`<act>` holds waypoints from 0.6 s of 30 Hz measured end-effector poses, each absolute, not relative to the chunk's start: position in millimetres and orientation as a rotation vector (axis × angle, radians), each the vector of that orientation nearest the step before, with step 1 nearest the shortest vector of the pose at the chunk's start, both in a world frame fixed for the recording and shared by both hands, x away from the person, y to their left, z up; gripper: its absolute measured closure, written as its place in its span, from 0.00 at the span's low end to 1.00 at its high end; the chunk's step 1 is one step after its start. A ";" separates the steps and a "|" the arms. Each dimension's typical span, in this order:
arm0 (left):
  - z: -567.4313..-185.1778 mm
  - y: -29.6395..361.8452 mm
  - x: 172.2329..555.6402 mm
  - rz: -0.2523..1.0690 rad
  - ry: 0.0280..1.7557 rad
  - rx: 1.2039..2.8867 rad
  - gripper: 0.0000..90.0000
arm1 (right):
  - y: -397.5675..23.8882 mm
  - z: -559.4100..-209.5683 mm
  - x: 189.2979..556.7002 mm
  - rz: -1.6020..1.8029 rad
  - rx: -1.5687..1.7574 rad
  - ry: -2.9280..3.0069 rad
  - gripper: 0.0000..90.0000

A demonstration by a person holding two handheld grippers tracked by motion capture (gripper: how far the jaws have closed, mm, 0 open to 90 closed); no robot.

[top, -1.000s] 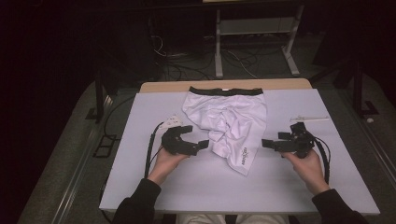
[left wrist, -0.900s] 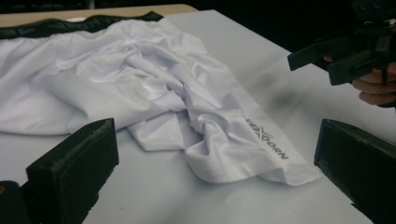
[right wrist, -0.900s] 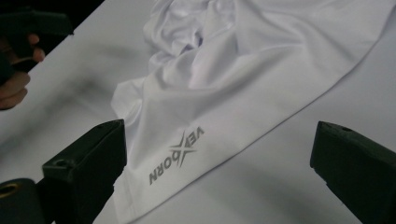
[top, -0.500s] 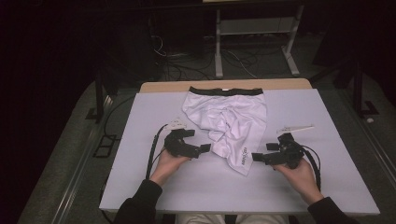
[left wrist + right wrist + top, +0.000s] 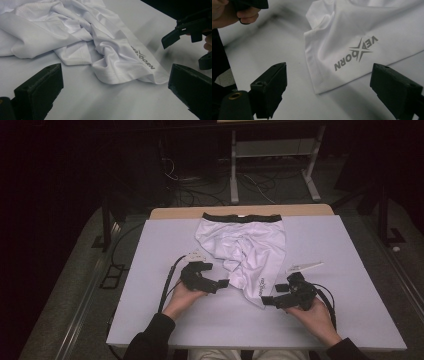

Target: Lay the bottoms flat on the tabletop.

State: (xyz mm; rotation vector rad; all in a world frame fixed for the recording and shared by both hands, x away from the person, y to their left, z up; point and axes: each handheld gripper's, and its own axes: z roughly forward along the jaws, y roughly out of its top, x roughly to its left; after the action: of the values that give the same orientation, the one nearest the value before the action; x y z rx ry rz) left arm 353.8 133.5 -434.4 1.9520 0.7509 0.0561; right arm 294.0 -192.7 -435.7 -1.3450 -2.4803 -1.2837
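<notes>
White shorts with a black waistband lie crumpled in the middle of the table, waistband at the far side. One leg hem with a grey logo points toward the near edge. My left gripper rests just left of that leg, open, with the rumpled hem ahead of its jaws. My right gripper sits at the leg's near right corner. Its jaws have just been closing a little, still wide apart. The hem corner lies between them, and the pads do not press on it.
The white table top has bare room on both sides of the shorts and along the near edge. A wooden strip borders the far edge. Cables and a metal frame stand on the dark floor beyond.
My right gripper has moved left and nearer to the person, down to the leg hem's corner. The left gripper has barely shifted. The shorts lie as before.
</notes>
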 end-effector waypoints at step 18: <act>-441.2 127.1 354.3 0.056 0.730 2.007 0.00 | -172.8 -448.6 287.8 -1.195 -1.283 -2.534 0.48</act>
State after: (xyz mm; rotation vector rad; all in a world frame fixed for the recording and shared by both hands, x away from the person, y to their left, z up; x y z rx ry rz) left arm 354.3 127.1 -441.2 2.0070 0.7303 0.0561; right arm 287.8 -172.8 -448.6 -1.2829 -2.5345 -1.1947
